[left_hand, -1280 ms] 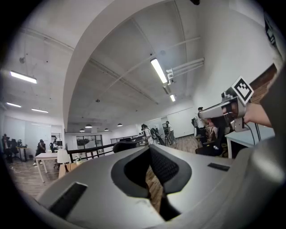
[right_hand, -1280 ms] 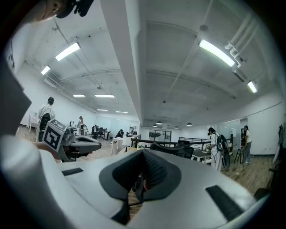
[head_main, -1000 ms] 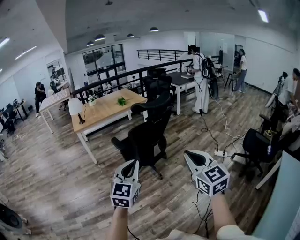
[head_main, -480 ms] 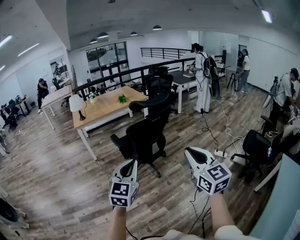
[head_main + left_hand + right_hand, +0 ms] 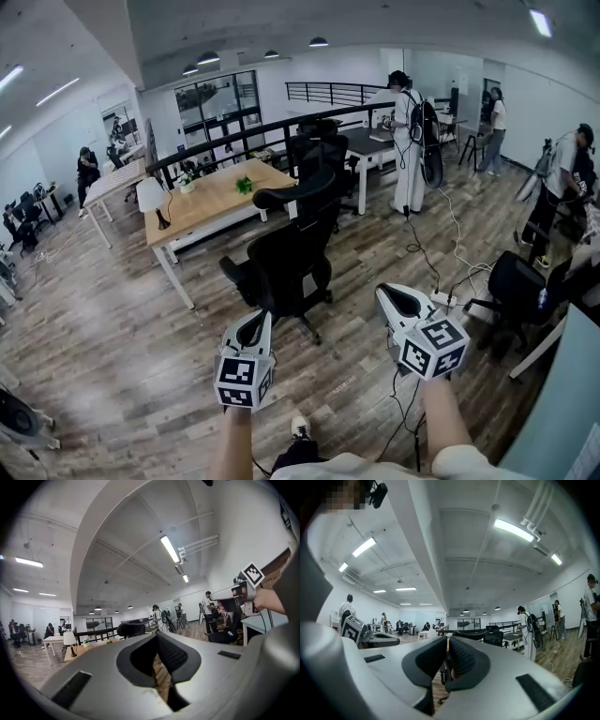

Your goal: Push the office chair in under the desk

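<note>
Reaching forward side by side, two grippers are held level over the wood floor (image 5: 122,337), one in each of the person's hands. The left gripper (image 5: 262,322) has its jaws pressed together with nothing in them. The right gripper (image 5: 388,294) has just been opening its jaws; a thin slit now shows between the pads, and nothing sits in it. Each gripper carries one marker cube at its rear.

Ahead of both, and touched by neither, one black office chair (image 5: 291,261) with a headrest stands on the floor. It is just off the right near corner of the wooden desk (image 5: 216,217), apart from it and not under the top. On the tabletop are one white lamp (image 5: 148,195) at the left end and two small plants, one (image 5: 187,185) by the far edge and one (image 5: 244,185) toward the right end.

Another black chair (image 5: 514,292) stands near the floor's right edge, with one white power strip (image 5: 441,299) and its cables between that chair and the right gripper. Further off, one person with a backpack (image 5: 405,141) stands at a dark desk (image 5: 361,142). At least three more people are spread around the room.
</note>
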The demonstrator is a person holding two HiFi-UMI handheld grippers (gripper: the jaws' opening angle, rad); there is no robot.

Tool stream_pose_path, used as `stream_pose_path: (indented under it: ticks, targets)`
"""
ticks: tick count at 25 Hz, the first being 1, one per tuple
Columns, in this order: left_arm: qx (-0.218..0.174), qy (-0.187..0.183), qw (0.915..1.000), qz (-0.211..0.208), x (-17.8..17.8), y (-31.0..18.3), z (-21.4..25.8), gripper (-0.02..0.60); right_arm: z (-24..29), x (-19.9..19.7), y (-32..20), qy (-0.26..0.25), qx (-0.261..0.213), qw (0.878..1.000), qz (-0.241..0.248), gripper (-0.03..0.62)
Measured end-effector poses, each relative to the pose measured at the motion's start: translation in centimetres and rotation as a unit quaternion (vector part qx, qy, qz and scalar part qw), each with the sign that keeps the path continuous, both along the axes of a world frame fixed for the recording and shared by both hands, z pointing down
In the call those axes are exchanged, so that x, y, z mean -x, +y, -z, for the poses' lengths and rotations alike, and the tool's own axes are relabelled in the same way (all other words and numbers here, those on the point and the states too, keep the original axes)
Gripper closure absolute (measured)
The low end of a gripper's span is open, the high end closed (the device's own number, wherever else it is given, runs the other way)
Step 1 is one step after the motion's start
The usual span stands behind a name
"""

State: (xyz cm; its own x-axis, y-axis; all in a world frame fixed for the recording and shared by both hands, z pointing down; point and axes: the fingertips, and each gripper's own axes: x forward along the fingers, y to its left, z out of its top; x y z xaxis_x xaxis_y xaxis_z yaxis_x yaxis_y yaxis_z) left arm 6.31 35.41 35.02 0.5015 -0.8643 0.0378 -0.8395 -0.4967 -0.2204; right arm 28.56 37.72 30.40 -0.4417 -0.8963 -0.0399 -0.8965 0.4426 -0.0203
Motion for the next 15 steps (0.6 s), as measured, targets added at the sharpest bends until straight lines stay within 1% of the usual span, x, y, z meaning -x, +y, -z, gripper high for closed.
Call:
stream_pose_path:
  ticks: [6, 11, 15]
  targets:
    - [0.003, 0.009, 0.9999, 0.004, 0.3, -4.7, -1.3, 0.554, -1.1, -0.5, -4.1, 0.002, 0.004, 1.0, -0.003, 0.559]
    - [-0.007, 0.009, 0.9999, -0.002, 0.5, -11.4, -1.2, 0.554, -0.9, -0.5, -10.0, 0.007, -0.008, 1.0, -0.009, 0.559]
    - [0.002, 0.008, 1.0, -0.002, 0.9, -17.0, -2.0, 0.554, -0.9, -0.1, -15.1, 0.018, -0.012, 1.0, -0.012, 0.559]
